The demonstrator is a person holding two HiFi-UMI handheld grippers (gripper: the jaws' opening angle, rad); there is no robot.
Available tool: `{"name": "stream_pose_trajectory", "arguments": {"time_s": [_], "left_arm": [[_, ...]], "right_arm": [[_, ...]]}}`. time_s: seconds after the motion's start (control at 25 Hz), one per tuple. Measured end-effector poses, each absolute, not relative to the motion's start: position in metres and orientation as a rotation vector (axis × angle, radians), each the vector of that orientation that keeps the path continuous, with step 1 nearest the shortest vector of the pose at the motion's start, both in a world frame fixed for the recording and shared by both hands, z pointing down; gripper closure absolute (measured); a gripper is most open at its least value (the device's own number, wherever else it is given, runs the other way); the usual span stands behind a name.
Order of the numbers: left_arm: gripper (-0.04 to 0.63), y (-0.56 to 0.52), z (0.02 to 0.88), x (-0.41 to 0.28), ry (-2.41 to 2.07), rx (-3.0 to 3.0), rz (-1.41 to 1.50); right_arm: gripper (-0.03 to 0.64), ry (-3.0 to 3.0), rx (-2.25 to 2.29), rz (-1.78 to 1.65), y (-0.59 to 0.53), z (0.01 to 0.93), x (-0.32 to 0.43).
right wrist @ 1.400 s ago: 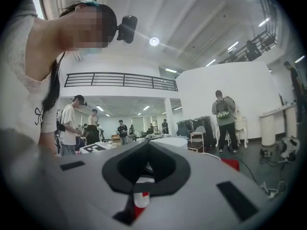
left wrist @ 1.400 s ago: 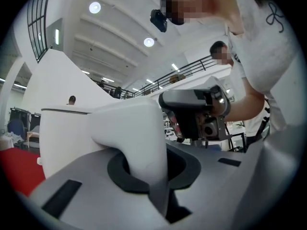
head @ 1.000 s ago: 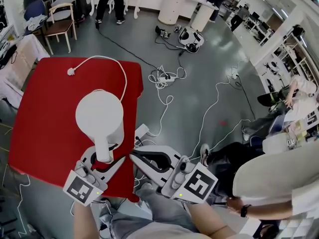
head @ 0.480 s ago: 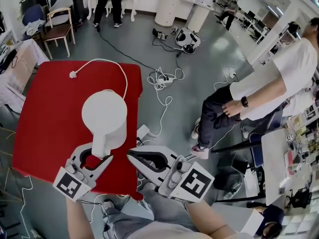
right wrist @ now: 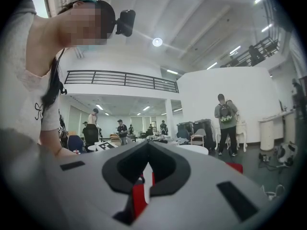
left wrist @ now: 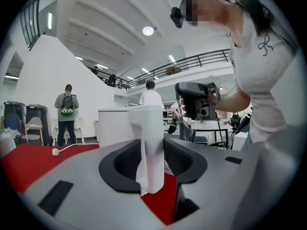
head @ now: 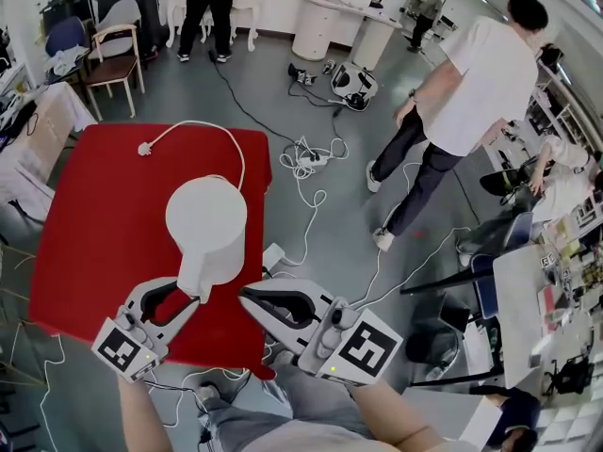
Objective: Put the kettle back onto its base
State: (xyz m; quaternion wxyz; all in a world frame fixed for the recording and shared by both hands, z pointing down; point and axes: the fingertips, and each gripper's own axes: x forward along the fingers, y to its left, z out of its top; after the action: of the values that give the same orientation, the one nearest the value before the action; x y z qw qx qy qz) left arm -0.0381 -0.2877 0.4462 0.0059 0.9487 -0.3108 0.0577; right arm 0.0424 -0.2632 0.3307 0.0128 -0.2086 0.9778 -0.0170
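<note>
A white kettle [head: 207,219] stands upright on the red table [head: 85,224], its handle [head: 196,276] pointing toward me. Its base is hidden beneath it. A white cord loops from behind it to a plug [head: 144,148]. My left gripper [head: 186,292] is at the handle's near end with jaws wide. In the left gripper view the handle [left wrist: 149,147] stands between the jaws with a gap on each side. My right gripper [head: 245,295] hovers off the table's near right corner, its jaws together and nothing in them. The right gripper view shows the tips [right wrist: 147,145] meeting.
A person [head: 452,83] walks across the floor to the right. Loose cables and a power strip [head: 311,149] lie on the floor beyond the table's right edge. A chair [head: 113,40] and a cloth-covered table [head: 38,130] stand at the far left.
My left gripper's jaws have widened off the kettle handle and the gripper has drawn back toward me. The kettle stays put. A person has walked into view at the right.
</note>
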Motion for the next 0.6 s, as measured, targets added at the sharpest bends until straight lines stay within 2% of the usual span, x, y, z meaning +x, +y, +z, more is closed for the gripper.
{"name": "stream_pose_trajectory", "arguments": {"time_s": [0.2,0.36,0.6], "left_arm": [[0.456,-0.268,0.423,-0.076,-1.169,2.900,0.040],[0.537,-0.247,0.383,-0.088,-1.266,2.936,-0.019],[0.584,-0.216,0.333,-0.100,-1.246,2.985,-0.060]], "right_arm": [[0.611,3.058,-0.640,-0.063,-0.255,0.331,0.032],[0.611,3.037,-0.620,-0.027,-0.246,0.318,0.014],[0.609,3.001,-0.633,-0.018,-0.225,0.304,-0.023]]}}
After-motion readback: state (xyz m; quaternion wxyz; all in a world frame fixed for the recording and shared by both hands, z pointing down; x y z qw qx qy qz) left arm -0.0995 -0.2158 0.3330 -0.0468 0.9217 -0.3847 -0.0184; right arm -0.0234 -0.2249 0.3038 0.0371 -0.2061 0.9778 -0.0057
